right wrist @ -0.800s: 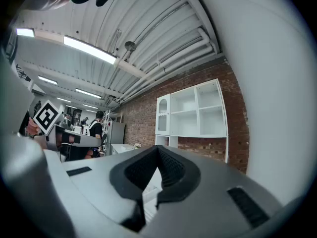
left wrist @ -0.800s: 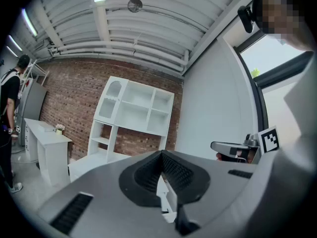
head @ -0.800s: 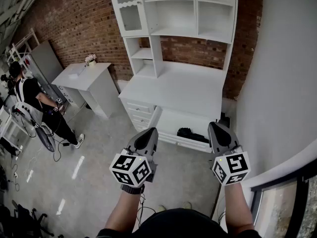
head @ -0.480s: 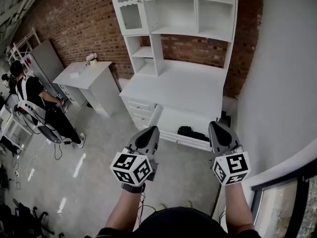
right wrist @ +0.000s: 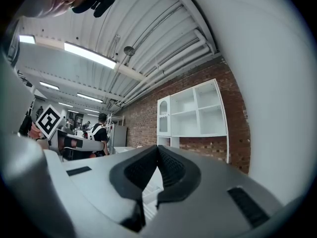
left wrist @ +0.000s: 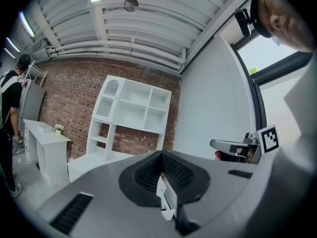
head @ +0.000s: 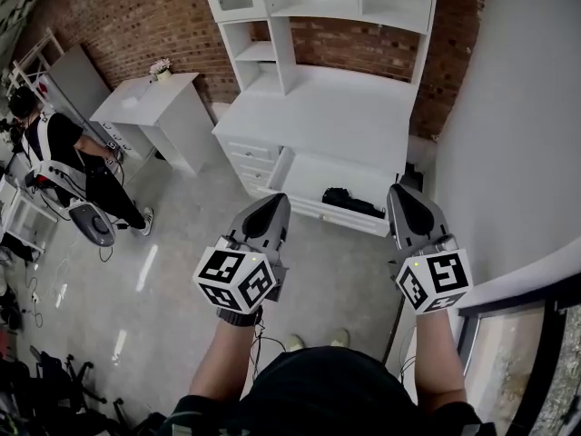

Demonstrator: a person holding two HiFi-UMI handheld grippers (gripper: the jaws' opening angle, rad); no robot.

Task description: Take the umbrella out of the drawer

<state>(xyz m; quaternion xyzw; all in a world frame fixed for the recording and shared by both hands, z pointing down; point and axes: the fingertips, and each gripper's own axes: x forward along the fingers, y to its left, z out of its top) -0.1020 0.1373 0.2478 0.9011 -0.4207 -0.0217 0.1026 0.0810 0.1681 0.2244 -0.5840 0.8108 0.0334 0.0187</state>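
Note:
A black folded umbrella (head: 350, 200) lies in the open bottom drawer (head: 309, 175) of a white hutch desk (head: 327, 121). My left gripper (head: 272, 205) hangs level in front of the drawer's left part, jaws shut with nothing between them. At the right, my right gripper (head: 403, 195) is held level near the drawer's right end, also shut and empty. Both stand well above the floor, apart from the umbrella. In the left gripper view the shut left gripper (left wrist: 160, 155) faces the hutch (left wrist: 133, 113); the right gripper (right wrist: 157, 148) is shut in its own view too.
A small white table (head: 150, 107) with a flower pot (head: 161, 66) stands left of the desk. A person in black (head: 73, 166) stands at far left among cables. A white wall (head: 517, 134) and a window ledge close the right side. Brick wall behind.
The view has tipped down and nearer: desk and drawer slid up in the picture. Both grippers rose slightly toward the drawer front. The person at left shifted a little.

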